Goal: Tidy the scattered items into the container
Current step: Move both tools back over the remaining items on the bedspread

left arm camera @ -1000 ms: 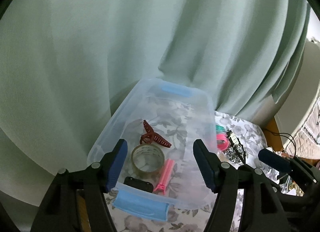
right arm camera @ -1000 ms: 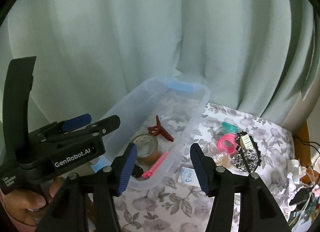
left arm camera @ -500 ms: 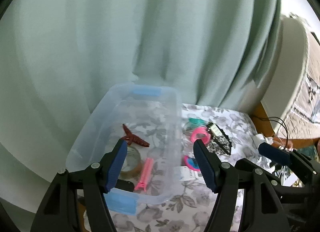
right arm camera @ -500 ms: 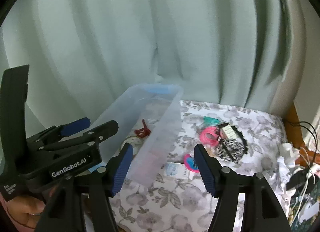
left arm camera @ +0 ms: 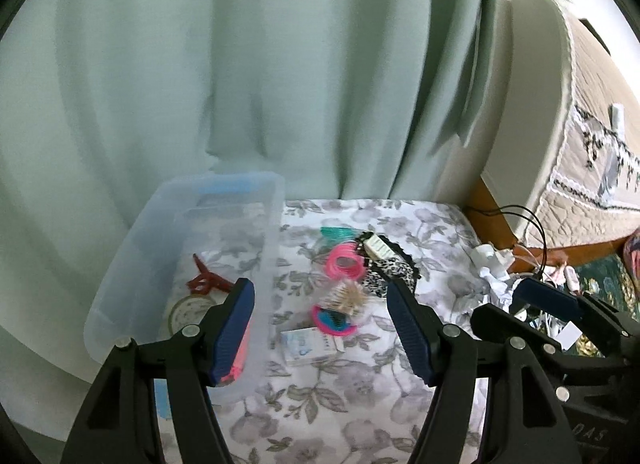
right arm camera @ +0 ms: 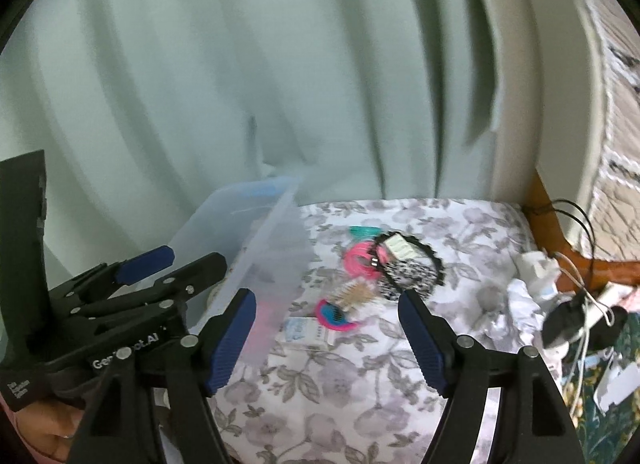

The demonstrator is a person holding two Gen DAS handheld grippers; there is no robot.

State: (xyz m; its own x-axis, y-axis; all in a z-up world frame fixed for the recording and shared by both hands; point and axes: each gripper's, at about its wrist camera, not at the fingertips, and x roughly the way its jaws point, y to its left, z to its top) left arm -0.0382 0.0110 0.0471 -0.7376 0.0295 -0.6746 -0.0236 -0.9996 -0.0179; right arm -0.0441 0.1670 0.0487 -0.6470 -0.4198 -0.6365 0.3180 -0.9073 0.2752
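Both tilt down over the floral cloth (left arm camera: 328,396); the left gripper (left arm camera: 320,328) hangs released and empty beside the clear bin (left arm camera: 120,296); the right gripper (right arm camera: 326,334) is opening, nothing between its jaws.

Left gripper (left arm camera: 320,328), right gripper (right arm camera: 326,334): black frames fitted with ribbed blue pads, silver screws; white "GenRobot.AI" lettering printed.

Left gripper (left arm camera: 320,328) hangs with jaws apart, nothing between the pads. Clear plastic storage bin with blue handles (left arm camera: 276,232) holds a dark red claw hair clip (left arm camera: 206,280) and a tape roll (left arm camera: 188,314) — a pink coiled hair tie (left arm camera: 346,262) and small white card packet (left arm camera: 310,344) lie beside it on the grey floral cloth (left arm camera: 432,240).
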